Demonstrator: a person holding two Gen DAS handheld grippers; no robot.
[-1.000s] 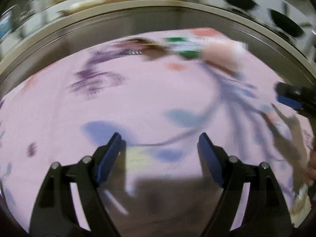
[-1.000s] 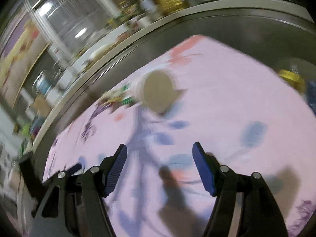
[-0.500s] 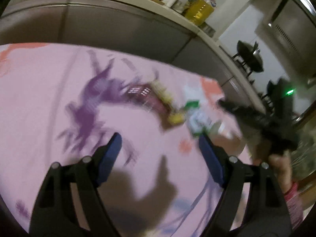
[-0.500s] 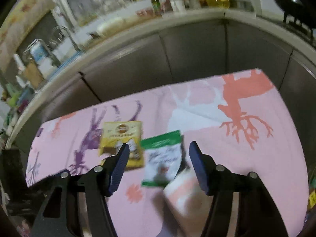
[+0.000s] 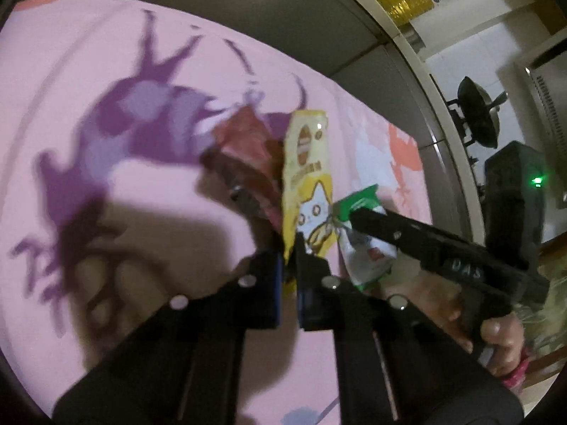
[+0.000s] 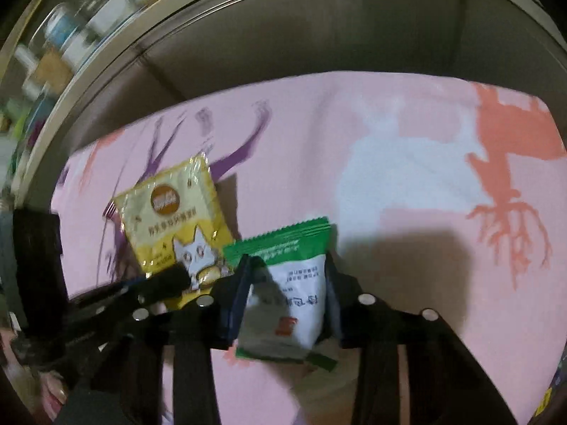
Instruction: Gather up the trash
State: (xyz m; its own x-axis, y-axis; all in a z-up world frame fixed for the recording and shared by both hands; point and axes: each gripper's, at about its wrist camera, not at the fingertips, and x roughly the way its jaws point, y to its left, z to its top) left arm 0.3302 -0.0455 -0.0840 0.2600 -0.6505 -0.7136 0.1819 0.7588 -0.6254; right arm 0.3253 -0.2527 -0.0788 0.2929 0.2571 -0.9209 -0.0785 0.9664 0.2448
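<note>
the yellow cat-print packet stands on edge above the pink tabletop, long axis running away from the left tool, which pinches its near end. just right, the green-and-white packet sits between the right tool's closing jaws.

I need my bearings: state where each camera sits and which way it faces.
Left wrist: on the left tongs, facing down at the pink cloth; tongs closing on the yellow packet; right hand visible.
Right wrist: on the right tongs, closing around the green-white packet.
Shared: both packets, cloth.
</note>
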